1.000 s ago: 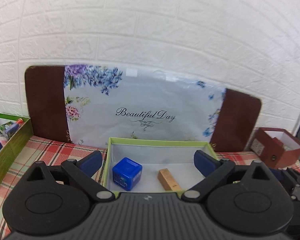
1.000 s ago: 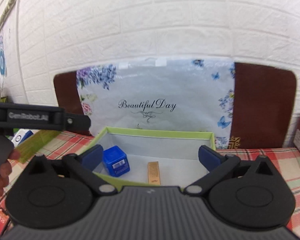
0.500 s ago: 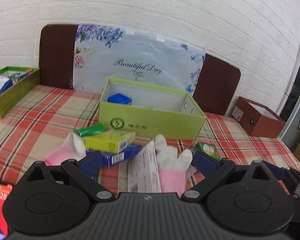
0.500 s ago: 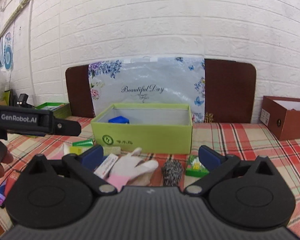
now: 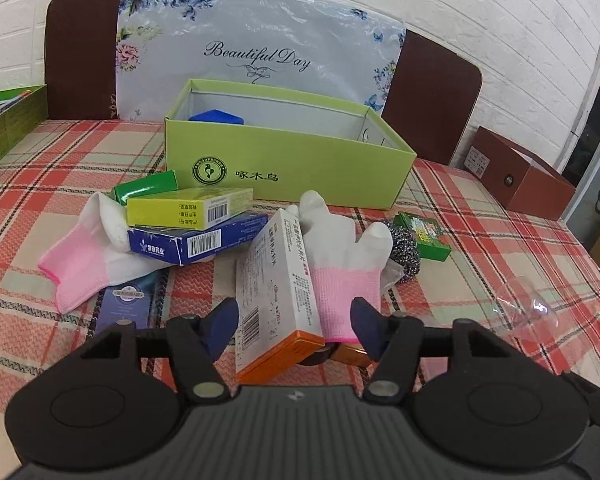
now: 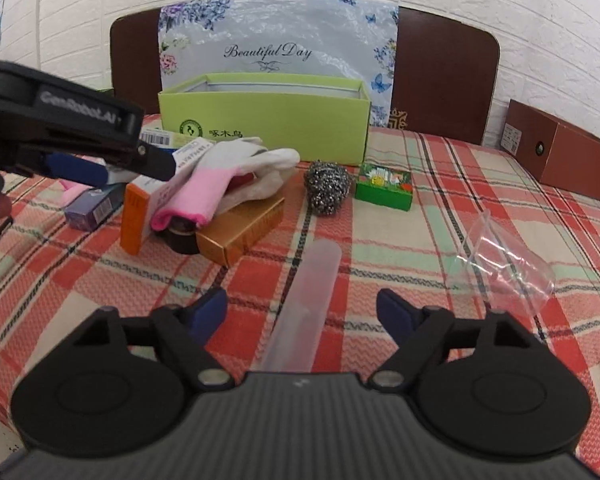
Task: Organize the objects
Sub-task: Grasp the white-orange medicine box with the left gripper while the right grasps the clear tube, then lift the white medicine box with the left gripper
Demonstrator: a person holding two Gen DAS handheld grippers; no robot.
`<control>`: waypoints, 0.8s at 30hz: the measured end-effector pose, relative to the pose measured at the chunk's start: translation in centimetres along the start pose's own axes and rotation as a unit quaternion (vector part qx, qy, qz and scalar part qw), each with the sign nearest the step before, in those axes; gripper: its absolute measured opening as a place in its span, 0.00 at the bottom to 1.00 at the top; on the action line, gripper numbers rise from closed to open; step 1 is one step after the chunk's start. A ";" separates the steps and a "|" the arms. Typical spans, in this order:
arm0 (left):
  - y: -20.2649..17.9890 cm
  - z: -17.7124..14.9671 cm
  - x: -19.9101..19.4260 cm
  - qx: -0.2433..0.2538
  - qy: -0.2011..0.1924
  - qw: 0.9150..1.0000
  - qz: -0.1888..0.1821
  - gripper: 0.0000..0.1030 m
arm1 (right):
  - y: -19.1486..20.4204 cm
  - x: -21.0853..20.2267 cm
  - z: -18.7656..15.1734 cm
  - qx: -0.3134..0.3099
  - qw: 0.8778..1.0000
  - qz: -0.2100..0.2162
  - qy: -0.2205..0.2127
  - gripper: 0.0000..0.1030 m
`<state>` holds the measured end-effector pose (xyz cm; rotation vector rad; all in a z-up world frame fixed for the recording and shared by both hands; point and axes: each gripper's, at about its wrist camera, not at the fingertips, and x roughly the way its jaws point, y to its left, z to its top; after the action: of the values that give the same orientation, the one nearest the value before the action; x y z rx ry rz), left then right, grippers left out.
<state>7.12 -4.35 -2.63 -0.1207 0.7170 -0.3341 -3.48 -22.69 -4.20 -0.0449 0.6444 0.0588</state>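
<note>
The green box (image 5: 292, 160) stands at the back of the plaid table (image 6: 440, 240), clutter loose before it. The left gripper (image 5: 294, 322), spread wide, straddles the white-and-orange carton (image 5: 276, 292) and pink-cuffed glove (image 5: 340, 256); a pick-up is beginning, I judge. The right gripper (image 6: 302, 312), also spread, brackets a frosted tube (image 6: 308, 300); each needs closing squarely.

Bright, even light; strong fisheye edge warp.
</note>
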 end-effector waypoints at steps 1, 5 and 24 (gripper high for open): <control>0.0 -0.1 0.3 -0.001 0.003 1.000 -0.001 0.61 | -0.2 0.0 0.0 0.000 1.000 0.000 0.003 0.62; 0.8 -0.5 1.0 -0.010 0.016 1.000 -0.008 0.37 | -0.6 0.3 -0.3 0.004 1.000 0.006 0.015 0.53; 5.5 -3.2 -3.4 -0.037 0.025 0.999 0.023 0.44 | 0.5 0.0 -0.6 -0.005 0.999 0.044 0.020 0.33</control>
<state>4.00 2.02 -4.14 -0.1672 0.7803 -0.2673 -3.81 -22.25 -4.67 -0.0286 0.6854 0.1461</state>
